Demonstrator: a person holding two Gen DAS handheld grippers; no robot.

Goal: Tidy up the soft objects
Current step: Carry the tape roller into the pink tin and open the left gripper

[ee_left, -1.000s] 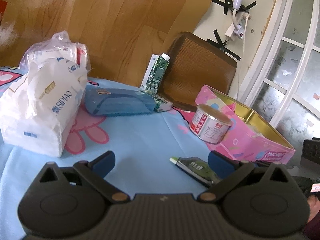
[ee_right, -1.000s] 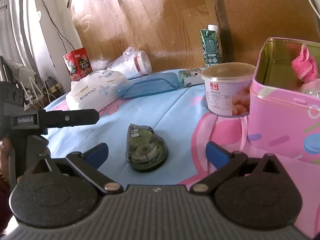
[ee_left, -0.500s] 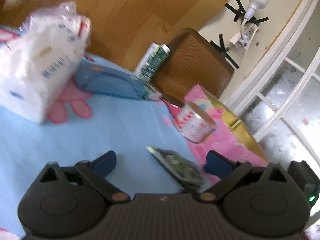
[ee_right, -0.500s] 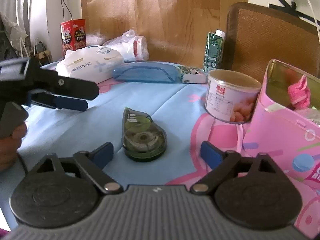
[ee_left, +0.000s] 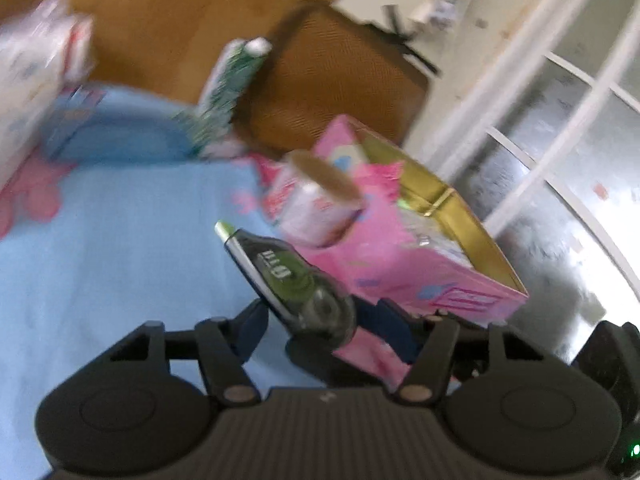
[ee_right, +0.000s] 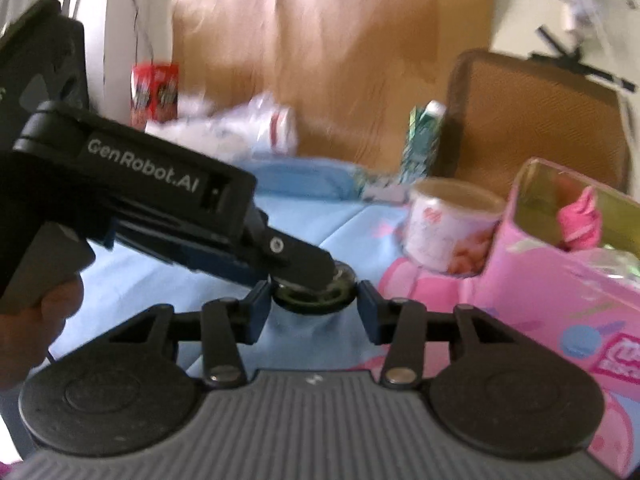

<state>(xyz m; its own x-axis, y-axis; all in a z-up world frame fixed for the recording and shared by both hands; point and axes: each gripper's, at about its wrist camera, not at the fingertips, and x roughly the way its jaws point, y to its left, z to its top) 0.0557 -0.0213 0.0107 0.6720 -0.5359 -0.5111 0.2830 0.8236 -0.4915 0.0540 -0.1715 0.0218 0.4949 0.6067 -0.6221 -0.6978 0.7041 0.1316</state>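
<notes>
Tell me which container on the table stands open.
The pink tin box: lidless, gold inside showing, a pink cloth in it. The round can beside it is lidded.

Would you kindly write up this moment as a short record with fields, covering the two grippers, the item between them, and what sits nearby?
surface: blue cartoon tablecloth
item at centre: green correction tape dispenser, tilted with its tip raised
left gripper: jaws closing, dispenser between them; contact unclear
right gripper: jaws closing around the dispenser's round end; contact unclear
container: pink tin box, open, a pink soft item inside
beside the box: round can, upright
far side: green carton, blue pouch, white tissue pack
image quality: motion blur
</notes>
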